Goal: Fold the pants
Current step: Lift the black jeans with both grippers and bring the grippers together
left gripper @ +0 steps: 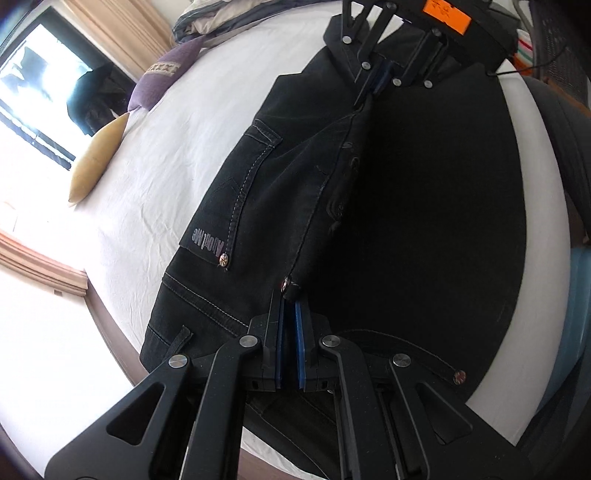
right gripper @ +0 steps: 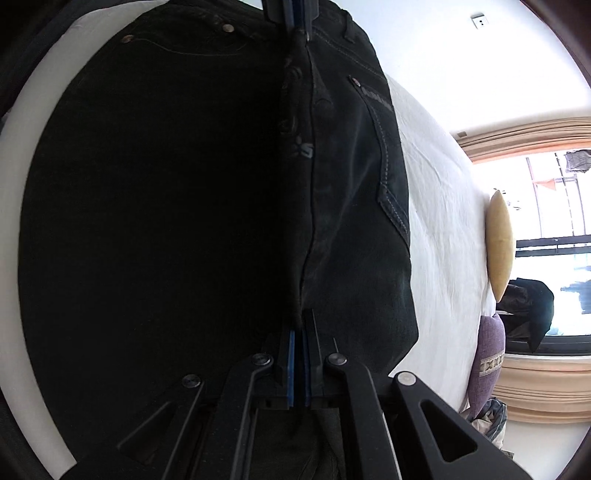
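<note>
matt black denim pants point(left gripper: 280, 206) with pale contrast stitching and shiny metal rivets. creased white cotton bed sheet point(left gripper: 155, 173). matt black plastic left gripper point(left gripper: 290, 354) and right gripper point(right gripper: 300, 365) with bright metal pins and blue rubbery pads point(right gripper: 292, 365). woven purple cushion point(left gripper: 162, 79); smooth mustard cushion point(right gripper: 499, 243).

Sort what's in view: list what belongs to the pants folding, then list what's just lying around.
In the job:
black pants
left gripper, pinching the waist end
right gripper, pinching the same raised fold
white bed sheet as work surface

Lying about:
yellow cushion
purple pillow
crumpled bedding
</note>
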`<action>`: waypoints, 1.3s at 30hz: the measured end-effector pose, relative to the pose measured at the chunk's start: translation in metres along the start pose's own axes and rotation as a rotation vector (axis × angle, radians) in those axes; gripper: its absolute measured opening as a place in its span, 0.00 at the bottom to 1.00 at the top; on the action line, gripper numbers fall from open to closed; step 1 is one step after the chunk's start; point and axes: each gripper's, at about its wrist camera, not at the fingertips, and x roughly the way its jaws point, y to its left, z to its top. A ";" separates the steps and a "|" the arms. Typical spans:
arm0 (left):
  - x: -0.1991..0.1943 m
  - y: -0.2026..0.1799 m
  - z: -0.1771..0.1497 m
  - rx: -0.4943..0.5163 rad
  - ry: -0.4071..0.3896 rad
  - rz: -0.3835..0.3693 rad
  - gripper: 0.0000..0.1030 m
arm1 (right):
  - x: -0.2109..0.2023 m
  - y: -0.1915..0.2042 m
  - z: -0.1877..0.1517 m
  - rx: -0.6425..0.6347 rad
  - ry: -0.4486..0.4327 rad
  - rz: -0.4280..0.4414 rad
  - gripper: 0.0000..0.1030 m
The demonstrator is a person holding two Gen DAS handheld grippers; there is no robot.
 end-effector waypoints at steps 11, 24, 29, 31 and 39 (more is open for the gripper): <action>0.012 -0.054 -0.034 0.213 0.043 -0.030 0.04 | -0.010 0.048 0.008 -0.096 0.018 0.027 0.04; 0.000 -0.063 -0.049 0.190 0.055 -0.093 0.03 | -0.009 0.065 0.023 -0.063 0.024 0.006 0.04; 0.003 -0.067 -0.048 0.182 0.056 -0.104 0.03 | -0.009 0.070 0.023 -0.062 0.033 0.011 0.04; 0.006 -0.065 -0.048 0.171 0.054 -0.105 0.03 | -0.004 0.071 0.021 -0.052 0.034 0.014 0.04; 0.015 -0.058 -0.048 0.083 0.050 -0.080 0.06 | 0.012 0.076 0.022 0.056 0.031 -0.031 0.07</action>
